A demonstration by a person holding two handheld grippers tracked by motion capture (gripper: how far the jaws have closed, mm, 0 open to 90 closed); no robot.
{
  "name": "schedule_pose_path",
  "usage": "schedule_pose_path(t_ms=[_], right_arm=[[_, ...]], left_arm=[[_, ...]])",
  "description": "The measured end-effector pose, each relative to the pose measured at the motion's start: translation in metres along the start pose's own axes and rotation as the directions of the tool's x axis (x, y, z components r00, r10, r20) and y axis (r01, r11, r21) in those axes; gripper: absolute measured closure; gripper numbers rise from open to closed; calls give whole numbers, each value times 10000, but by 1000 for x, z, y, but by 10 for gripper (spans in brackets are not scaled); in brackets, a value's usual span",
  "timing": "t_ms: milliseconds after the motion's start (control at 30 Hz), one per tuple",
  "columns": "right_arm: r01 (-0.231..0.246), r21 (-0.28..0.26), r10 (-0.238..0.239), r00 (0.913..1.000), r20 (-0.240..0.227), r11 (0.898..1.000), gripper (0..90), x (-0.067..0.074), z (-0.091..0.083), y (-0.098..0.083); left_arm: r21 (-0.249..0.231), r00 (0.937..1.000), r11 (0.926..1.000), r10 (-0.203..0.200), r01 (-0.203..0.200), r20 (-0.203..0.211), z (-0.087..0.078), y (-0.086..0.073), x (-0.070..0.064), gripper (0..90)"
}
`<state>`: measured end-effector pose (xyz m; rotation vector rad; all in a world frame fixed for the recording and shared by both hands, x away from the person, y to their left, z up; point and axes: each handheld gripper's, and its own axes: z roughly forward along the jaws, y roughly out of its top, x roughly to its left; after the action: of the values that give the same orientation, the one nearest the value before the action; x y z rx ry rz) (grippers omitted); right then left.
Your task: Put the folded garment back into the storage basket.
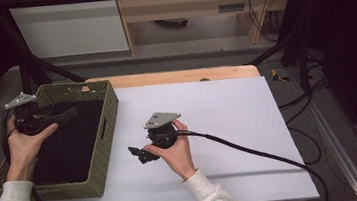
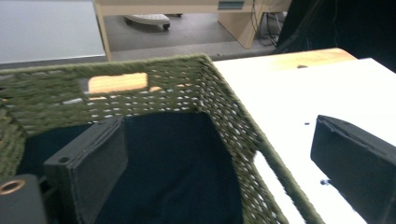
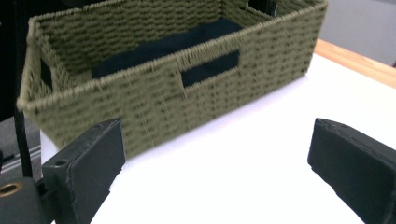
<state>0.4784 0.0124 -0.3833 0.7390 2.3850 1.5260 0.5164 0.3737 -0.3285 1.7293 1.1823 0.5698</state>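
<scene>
The basket [image 1: 109, 119] is showing an olive-green woven weave. Its contents, a cloth [image 1: 70, 142], are appearing black to very dark navy. The table cover [image 1: 229, 125] is presenting plain white over a light wooden tabletop [image 1: 174, 77]. Both sleeves [image 1: 212, 197] are showing light grey.

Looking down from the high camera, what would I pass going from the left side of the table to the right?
Left gripper over the dark cloth inside the green woven basket → right gripper → bare white table cover → black cable trailing off to the right.
</scene>
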Motion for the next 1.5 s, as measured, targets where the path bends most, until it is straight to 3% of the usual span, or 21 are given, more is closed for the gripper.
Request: schedule_pose_path(t_ms=[100, 200, 333, 400, 433, 533, 567, 600, 733, 767, 800, 833, 1000, 1033, 1067, 1167, 1200, 1300, 1500], right_arm=[[-189, 152, 189, 9998, 13, 9997, 44, -10, -11, -8], [-224, 283, 219, 9996, 187, 9993, 45, -21, -25, -16], [-363, 310, 350, 9985, 422, 9989, 45, -32, -39, -26], [-503, 337, 484, 9972, 568, 9982, 44, -43, -55, -37], [-503, 337, 484, 9972, 568, 9982, 44, -43, -55, -37], [-588, 593, 542, 9956, 760, 9965, 46, -55, -73, -48], [-588, 593, 542, 9956, 760, 9965, 46, -55, -73, -48], [-661, 654, 610, 9952, 771, 9957, 48, -60, -81, -52], [-742, 705, 677, 9936, 905, 9947, 50, -70, -97, -59], [-773, 700, 706, 9931, 932, 9946, 50, -73, -102, -62], [-764, 741, 693, 9931, 942, 9943, 50, -75, -106, -64], [-767, 760, 691, 9927, 987, 9942, 50, -78, -110, -67], [-898, 686, 806, 9887, 1266, 9936, 50, -90, -131, -84], [-898, 686, 806, 9887, 1266, 9936, 50, -90, -131, -84], [-973, 722, 869, 9869, 1356, 9926, 51, -95, -138, -91], [-1029, 689, 926, 9859, 1397, 9923, 51, -98, -144, -98], [-1000, 580, 908, 9855, 1433, 9933, 51, -102, -151, -107], [-997, 571, 900, 9841, 1528, 9934, 50, -106, -156, -115], [-1311, 572, 1196, 9779, 1713, 9897, 55, -119, -173, -139]], left_arm=[[-47, 9999, 9999, 129, -128, 97, -2, -2, -6, 13], [-135, 9982, 9990, 440, -435, 410, -4, -5, -24, 10], [-178, 9950, 9975, 697, -686, 710, -4, -6, -37, 9], [-177, 9903, 9952, 979, -967, 983, -1, -7, -52, 8], [-177, 9903, 9952, 979, -967, 983, -1, -7, -52, 9], [-194, 9815, 9917, 1283, -1269, 1422, 7, -9, -73, 9], [-194, 9815, 9917, 1283, -1269, 1422, 7, -9, -73, 9], [-256, 9764, 9896, 1437, -1414, 1613, 11, -10, -84, 9], [-320, 9635, 9872, 1598, -1566, 2149, 20, -15, -106, 9], [-320, 9635, 9872, 1598, -1566, 2149, 20, -15, -106, 9], [-343, 9567, 9859, 1672, -1637, 2384, 25, -19, -117, 9], [-343, 9567, 9859, 1672, -1637, 2384, 25, -19, -117, 9], [-389, 9389, 9830, 1829, -1794, 2914, 39, -31, -143, 9], [-389, 9389, 9830, 1829, -1794, 2914, 39, -31, -143, 9], [-427, 9305, 9819, 1884, -1844, 3142, 43, -37, -149, 9], [-415, 9258, 9827, 1841, -1806, 3301, 49, -44, -153, 9], [-288, 9204, 9819, 1853, -1870, 3443, 55, -50, -157, 9], [-282, 9204, 9826, 1818, -1834, 3461, 59, -55, -160, 9], [-80, 9087, 9805, 1851, -1964, 3743, 71, -78, -172, 9]])
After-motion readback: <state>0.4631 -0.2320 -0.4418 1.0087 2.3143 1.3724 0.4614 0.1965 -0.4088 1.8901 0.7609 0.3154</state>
